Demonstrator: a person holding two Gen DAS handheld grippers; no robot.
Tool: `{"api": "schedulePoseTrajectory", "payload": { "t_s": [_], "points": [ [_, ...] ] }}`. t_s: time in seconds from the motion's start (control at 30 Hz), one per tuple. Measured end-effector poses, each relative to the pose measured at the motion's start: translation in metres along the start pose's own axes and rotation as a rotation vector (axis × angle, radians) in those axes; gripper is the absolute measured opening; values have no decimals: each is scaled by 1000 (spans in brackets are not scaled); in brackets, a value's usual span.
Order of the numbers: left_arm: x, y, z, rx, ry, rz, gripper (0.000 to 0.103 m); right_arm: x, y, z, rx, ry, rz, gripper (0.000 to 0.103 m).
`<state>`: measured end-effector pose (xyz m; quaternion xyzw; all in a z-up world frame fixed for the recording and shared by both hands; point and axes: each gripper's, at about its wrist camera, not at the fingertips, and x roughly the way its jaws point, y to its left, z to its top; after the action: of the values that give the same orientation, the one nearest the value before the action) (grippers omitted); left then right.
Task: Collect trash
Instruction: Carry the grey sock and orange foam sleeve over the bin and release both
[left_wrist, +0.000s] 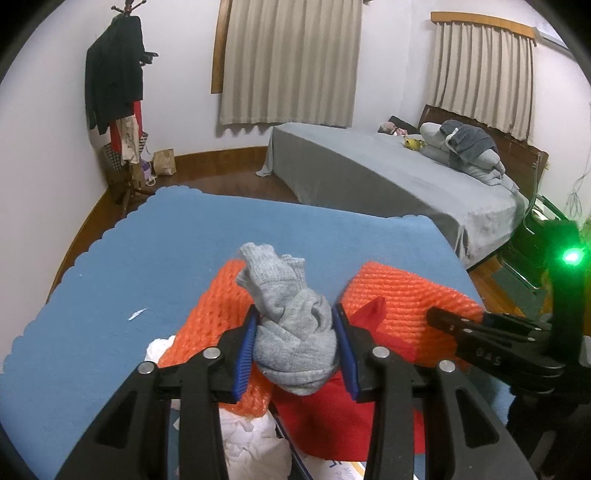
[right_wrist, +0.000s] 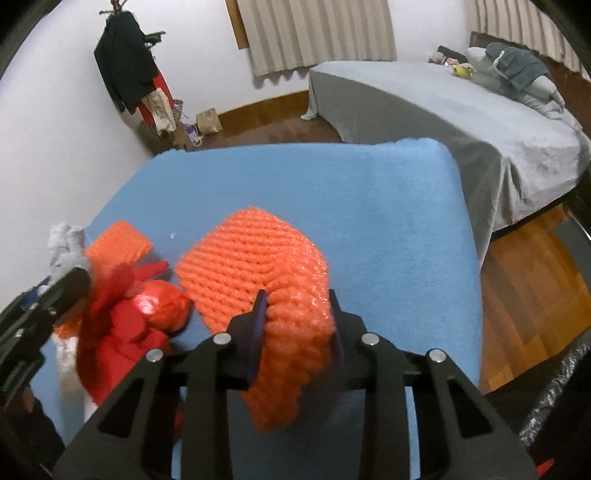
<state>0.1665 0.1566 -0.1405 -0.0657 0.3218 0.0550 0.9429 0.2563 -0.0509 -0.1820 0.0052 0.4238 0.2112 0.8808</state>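
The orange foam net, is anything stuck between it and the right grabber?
No. The right gripper is already shut on the orange foam net, its fingers pressing straight on the foam. Where it has to go, no bin or bag shows.

right gripper (left_wrist: 491, 349) arm, digits "045"

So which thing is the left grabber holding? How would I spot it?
Find the blue blanket in front of the bed. Near its front edge, the left gripper squeezes a grey knitted sock. It's the only grey, soft bundle among bright orange foam nets.
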Motion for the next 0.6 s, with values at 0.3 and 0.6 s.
{"api": "schedulePoseTrajectory", "payload": {
  "t_s": [0.3, 0.6],
  "points": [
    [-22, -15, 8, 15, -32, -13, 39, -48, -7, 4, 19, -81, 9, 29],
    [-50, -41, 16, 45, -64, -54, 39, -103, -10, 0, 9, -158, 2, 29]
  ]
}}
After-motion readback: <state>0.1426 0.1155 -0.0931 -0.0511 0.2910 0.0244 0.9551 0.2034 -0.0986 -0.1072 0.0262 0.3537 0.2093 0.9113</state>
